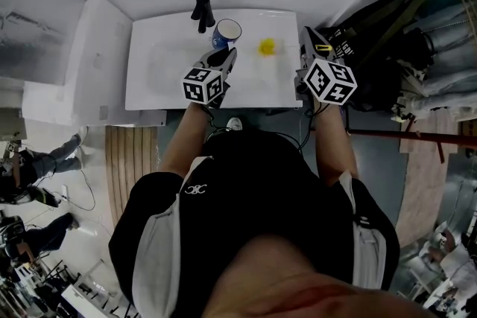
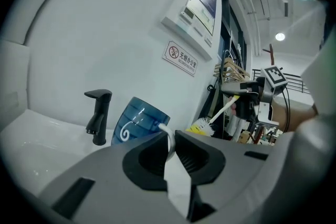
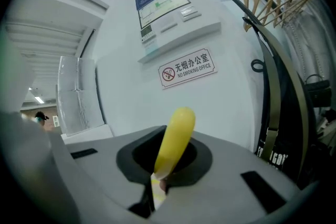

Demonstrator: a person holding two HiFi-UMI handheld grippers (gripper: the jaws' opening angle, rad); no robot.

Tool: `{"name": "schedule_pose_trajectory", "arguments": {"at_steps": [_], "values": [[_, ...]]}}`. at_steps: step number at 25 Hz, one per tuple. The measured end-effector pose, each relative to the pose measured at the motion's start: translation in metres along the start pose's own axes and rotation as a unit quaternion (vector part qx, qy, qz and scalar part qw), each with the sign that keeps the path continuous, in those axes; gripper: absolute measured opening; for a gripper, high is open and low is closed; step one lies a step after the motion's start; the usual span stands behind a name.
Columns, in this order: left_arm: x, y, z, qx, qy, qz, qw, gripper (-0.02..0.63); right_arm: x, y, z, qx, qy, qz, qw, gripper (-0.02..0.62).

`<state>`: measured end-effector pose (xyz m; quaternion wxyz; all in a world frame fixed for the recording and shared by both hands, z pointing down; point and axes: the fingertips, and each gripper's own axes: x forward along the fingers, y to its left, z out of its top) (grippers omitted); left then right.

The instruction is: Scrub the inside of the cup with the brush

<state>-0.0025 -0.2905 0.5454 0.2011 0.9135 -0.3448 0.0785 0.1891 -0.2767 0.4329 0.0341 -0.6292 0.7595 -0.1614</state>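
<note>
Over the sink, cup and brush held apart.
Left gripper clamps the cup's handle; right gripper clamps the brush.

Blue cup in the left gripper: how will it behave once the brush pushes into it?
Likely light and rigid: the blue cup looks like translucent plastic. Held only by its thin white handle in the left gripper, it may pivot under brush pressure. Glossy wall, probably slippery when wet.
</note>
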Motion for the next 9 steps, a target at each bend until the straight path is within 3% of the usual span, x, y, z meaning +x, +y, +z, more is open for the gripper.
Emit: {"name": "schedule_pose_trajectory", "arguments": {"at_steps": [9], "values": [[-0.0004, 0.0037, 0.0029, -0.014, -0.002, 0.004, 0.9999, 0.052, 0.0007, 0.001, -0.0029, 0.003, 0.008, -0.003, 1.0, 0.0]]}}
